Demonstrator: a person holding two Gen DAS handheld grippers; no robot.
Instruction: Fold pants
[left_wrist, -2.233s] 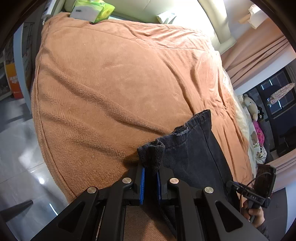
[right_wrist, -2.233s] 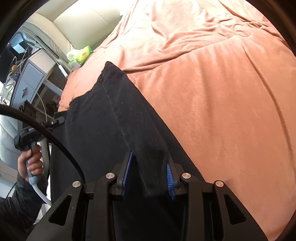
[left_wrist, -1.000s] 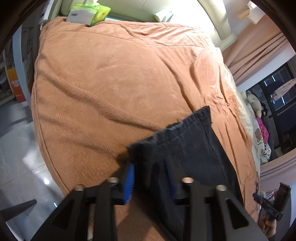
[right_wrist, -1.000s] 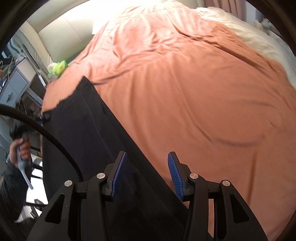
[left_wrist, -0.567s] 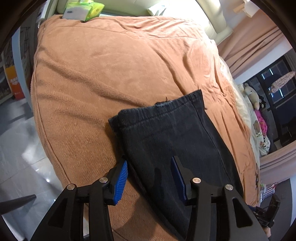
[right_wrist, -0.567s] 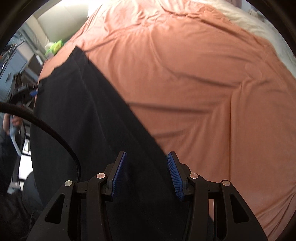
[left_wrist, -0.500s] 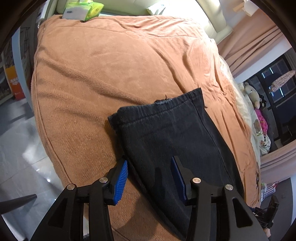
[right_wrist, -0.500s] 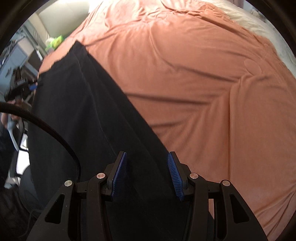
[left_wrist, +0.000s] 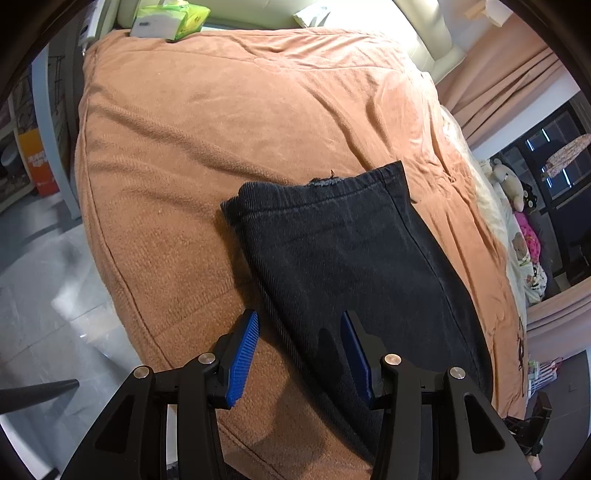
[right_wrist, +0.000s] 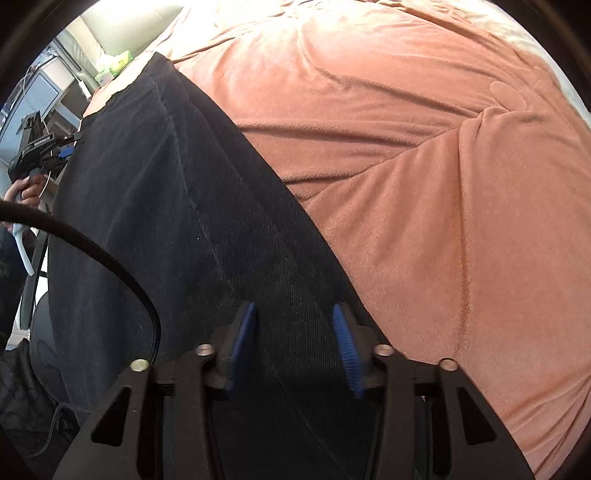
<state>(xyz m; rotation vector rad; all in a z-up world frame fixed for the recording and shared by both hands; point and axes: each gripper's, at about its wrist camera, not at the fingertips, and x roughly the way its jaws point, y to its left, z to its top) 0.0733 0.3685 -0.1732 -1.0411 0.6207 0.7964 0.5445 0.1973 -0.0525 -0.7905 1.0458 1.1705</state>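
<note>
1. A grey tiled floor (left_wrist: 33, 295) is seen at the far left of the left wrist view, below the edge of the bed.
2. A green tissue pack (left_wrist: 170, 20) is laid at the head of the bed, on the orange blanket (left_wrist: 221, 122).
3. The left gripper (left_wrist: 299, 350) is held released above the near edge of the dark pants (left_wrist: 343, 266); nothing is pressed by its blue pads (left_wrist: 242, 354).
4. The pants are spread flat on the blanket near the bed's edge, hem end farthest from the camera.
5. Soft toys (left_wrist: 517, 206) are seen at the right, beside pink curtains (left_wrist: 509, 85).
6. In the right wrist view, a hand (right_wrist: 26, 190) gripping the other tool's handle is seen at the left.
7. The right gripper (right_wrist: 293, 347) is closing over the pants' (right_wrist: 166, 206) right edge; cloth lies between the pads, not yet pinched.
</note>
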